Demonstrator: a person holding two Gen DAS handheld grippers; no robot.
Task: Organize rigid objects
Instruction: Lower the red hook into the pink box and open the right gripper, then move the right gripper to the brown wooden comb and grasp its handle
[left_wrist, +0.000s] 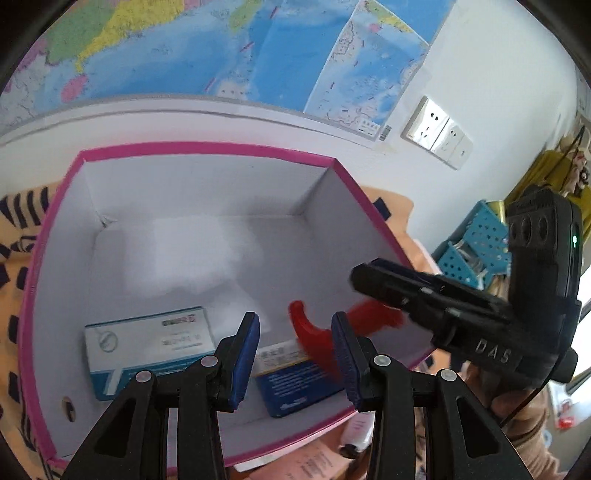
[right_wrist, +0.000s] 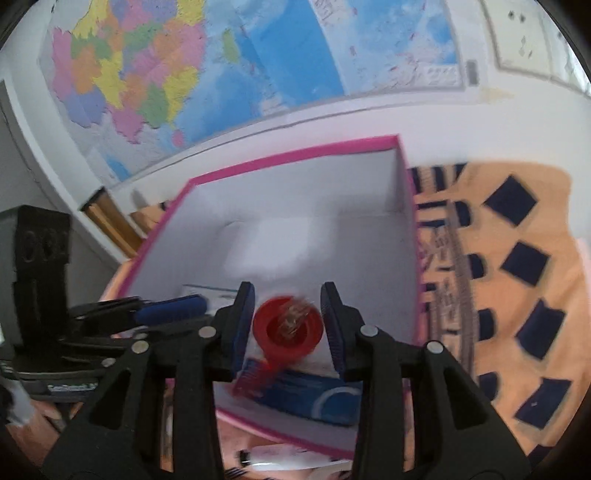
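Note:
A pink-rimmed white box (left_wrist: 207, 147) stands open on an orange cloth. On its floor lie a white-and-teal carton (left_wrist: 147, 339) and a blue carton (left_wrist: 299, 384). A red round plastic thing (left_wrist: 314, 339), blurred, is just under my right gripper (left_wrist: 365, 275) and over the blue carton. In the right wrist view the red thing (right_wrist: 288, 328) shows in the gap of my right gripper (right_wrist: 288, 290), lower than the pads and above the blue carton (right_wrist: 314, 398). My left gripper (left_wrist: 295, 325) hovers over the box's near side, jaws apart with nothing between them.
The box (right_wrist: 295, 155) sits against a white wall with a map and wall sockets (left_wrist: 436, 129). The orange cloth with dark squares (right_wrist: 517, 258) stretches off to the right. A blue perforated basket (left_wrist: 476, 240) stands at the far right. A white item (right_wrist: 280, 454) lies before the box.

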